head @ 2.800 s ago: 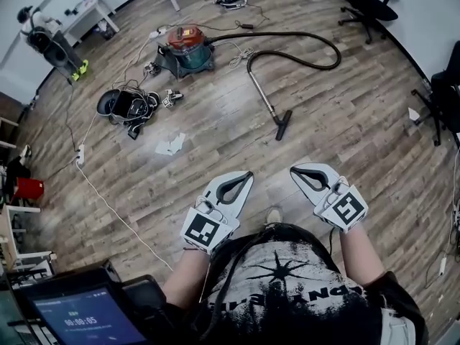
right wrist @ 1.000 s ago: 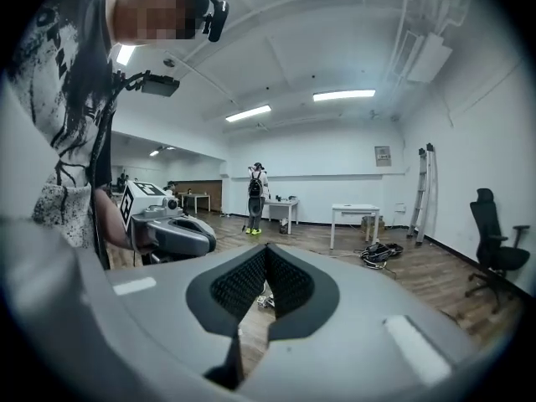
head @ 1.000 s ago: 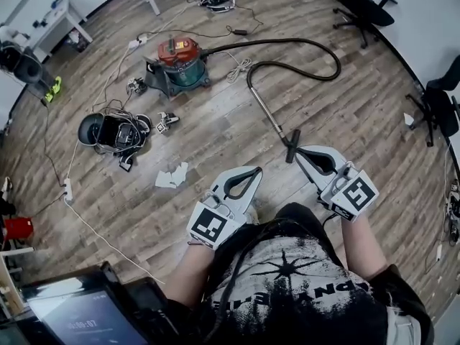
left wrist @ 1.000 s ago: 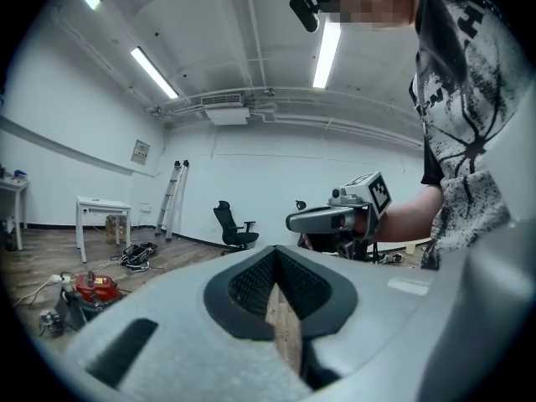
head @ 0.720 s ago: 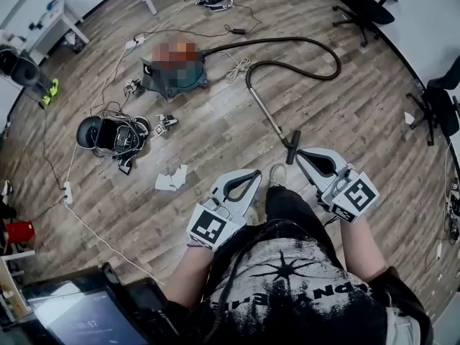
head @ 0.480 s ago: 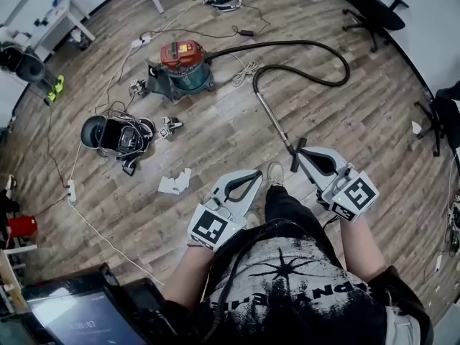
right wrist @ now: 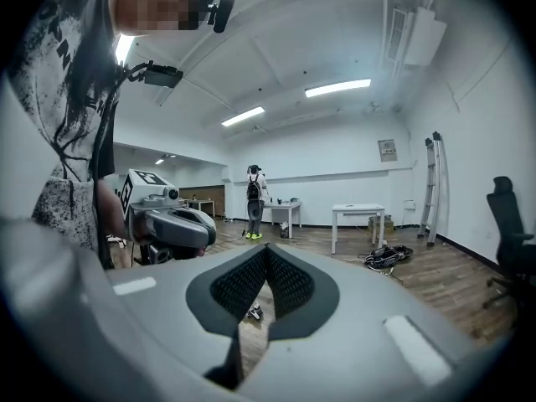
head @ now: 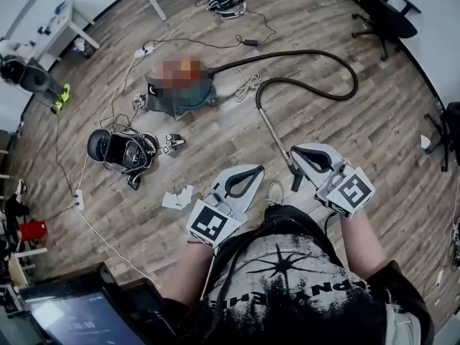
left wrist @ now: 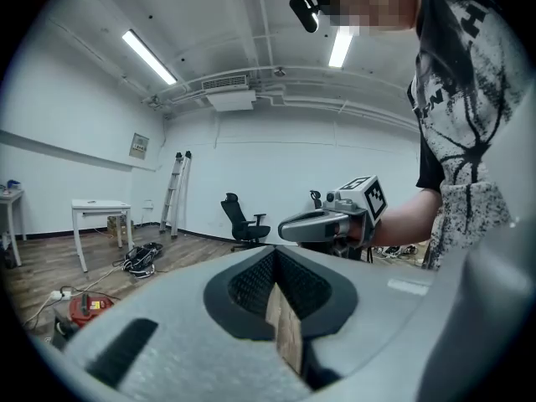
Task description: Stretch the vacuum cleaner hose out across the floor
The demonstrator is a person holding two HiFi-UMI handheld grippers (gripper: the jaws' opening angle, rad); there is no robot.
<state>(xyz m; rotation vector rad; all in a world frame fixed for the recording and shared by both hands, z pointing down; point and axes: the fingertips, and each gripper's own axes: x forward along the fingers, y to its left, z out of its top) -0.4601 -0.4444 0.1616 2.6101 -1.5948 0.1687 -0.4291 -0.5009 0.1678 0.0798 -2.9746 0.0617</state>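
The vacuum cleaner point(head: 177, 98) stands on the wood floor at the upper left of the head view. Its black hose point(head: 316, 52) leaves the body, loops out to the right and curls back to a metal wand point(head: 274, 134). The wand ends at a dark floor nozzle point(head: 295, 180) just under my right gripper point(head: 295, 152). That gripper is shut and holds nothing. My left gripper point(head: 254, 169) hangs beside it, to the left of the nozzle, also shut and empty. In the left gripper view the vacuum cleaner point(left wrist: 87, 307) shows low at the left.
A helmet with tangled cables point(head: 121, 149) and crumpled paper point(head: 176, 198) lie left of me. A white cord point(head: 108, 225) runs along the floor at left. Office chairs point(head: 388, 13) stand at the back right, and a person point(right wrist: 254, 191) stands by a table point(right wrist: 358, 215).
I have walked forward across the floor with both shut grippers held out. The nozzle, earlier ahead of my right gripper, now lies just beneath it.
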